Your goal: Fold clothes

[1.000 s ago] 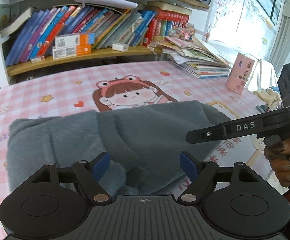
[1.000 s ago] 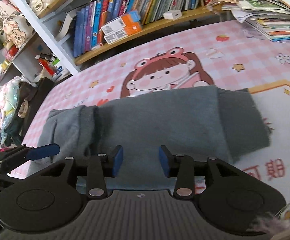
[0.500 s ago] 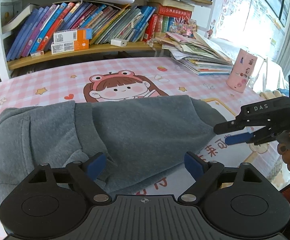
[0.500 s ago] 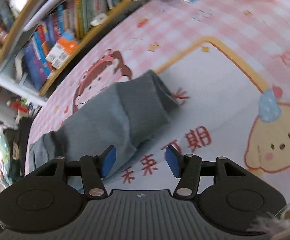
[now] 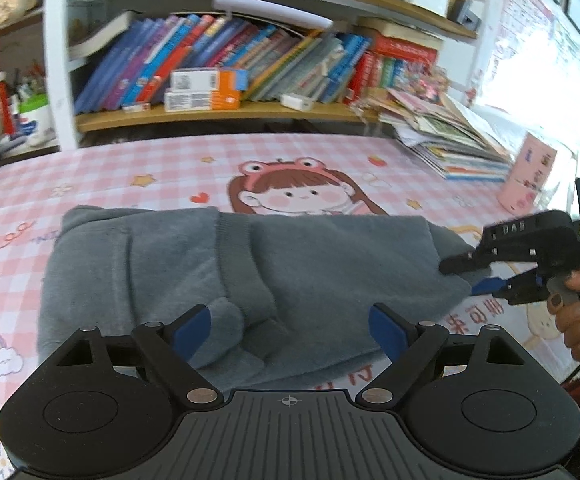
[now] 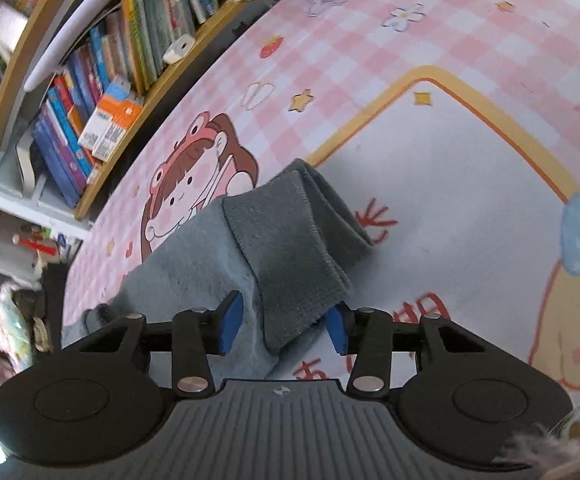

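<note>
A pink checked cartoon tablecloth (image 5: 138,160) is seen covering the table w/ a bookshelf (image 5: 218,114) behind it, and the grey sweatshirt (image 5: 310,272), folded into a long bundle, is laid across the cloth's middle. The left gripper (image 5: 290,326) is held wide open just above the garment's near edge, nothing between its blue pads. The right gripper (image 6: 284,322) is also spread, w/ the sweatshirt's darker end corner caught between the pads but not yet pinched.
</note>
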`<state>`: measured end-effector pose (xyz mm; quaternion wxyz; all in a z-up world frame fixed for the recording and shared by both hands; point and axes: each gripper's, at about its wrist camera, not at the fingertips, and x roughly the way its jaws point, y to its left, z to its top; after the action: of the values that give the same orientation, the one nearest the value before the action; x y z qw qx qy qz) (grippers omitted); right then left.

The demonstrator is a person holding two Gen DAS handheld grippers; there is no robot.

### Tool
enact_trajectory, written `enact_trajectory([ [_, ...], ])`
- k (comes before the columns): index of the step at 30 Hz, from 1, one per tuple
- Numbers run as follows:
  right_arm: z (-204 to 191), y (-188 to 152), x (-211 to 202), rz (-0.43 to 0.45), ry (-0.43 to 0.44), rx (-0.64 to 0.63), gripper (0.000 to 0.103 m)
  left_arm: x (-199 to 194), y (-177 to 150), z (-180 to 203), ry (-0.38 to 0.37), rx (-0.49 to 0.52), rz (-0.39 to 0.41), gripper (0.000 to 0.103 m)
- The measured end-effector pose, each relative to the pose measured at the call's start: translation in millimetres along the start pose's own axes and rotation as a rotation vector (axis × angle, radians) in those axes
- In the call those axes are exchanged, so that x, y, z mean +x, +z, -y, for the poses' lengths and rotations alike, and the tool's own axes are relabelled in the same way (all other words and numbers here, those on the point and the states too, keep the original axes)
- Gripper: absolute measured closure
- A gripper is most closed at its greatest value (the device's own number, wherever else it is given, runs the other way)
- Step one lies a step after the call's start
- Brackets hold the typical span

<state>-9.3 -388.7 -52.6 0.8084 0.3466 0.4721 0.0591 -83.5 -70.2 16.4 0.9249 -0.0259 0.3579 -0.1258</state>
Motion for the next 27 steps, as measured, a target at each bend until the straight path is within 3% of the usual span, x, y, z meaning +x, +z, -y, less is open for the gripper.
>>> enact_trajectory([
  [4,-3.8,3.0,-2.3,0.014,0.035,-0.03,0.085,-2.7,3.2,-7.2,0.031,-0.039,0.02,0.014],
  [9,-25.2,3.8,-27.8,0.114,0.233,-0.154,0.085,2.7,7.2,-7.3,0.025,-0.048,0.02,0.014],
  [14,-16.4,8.3,-9.7,0.049,0.146,-0.09,0.085,5.6,7.5,-5.3,0.021,-0.025,0.012,0.014],
  [18,0.2,13.7,3.9,0.006,0.102,0.025,0.07,4.7,6.8,-12.8,0.043,-0.052,0.008,0.014],
  [23,2.1,15.7,18.7,-0.014,0.107,0.059,0.061,1.6,6.5,-19.0,0.07,-0.072,0.01,0.014],
  [26,-3.5,16.4,24.8,-0.009,0.113,0.05,0.062,0.1,6.7,-20.5,0.081,-0.078,0.014,0.014],
  [27,-5.4,16.7,26.6,-0.01,0.106,0.04,0.073,-0.2,6.9,-20.8,0.083,-0.08,0.016,0.014],
])
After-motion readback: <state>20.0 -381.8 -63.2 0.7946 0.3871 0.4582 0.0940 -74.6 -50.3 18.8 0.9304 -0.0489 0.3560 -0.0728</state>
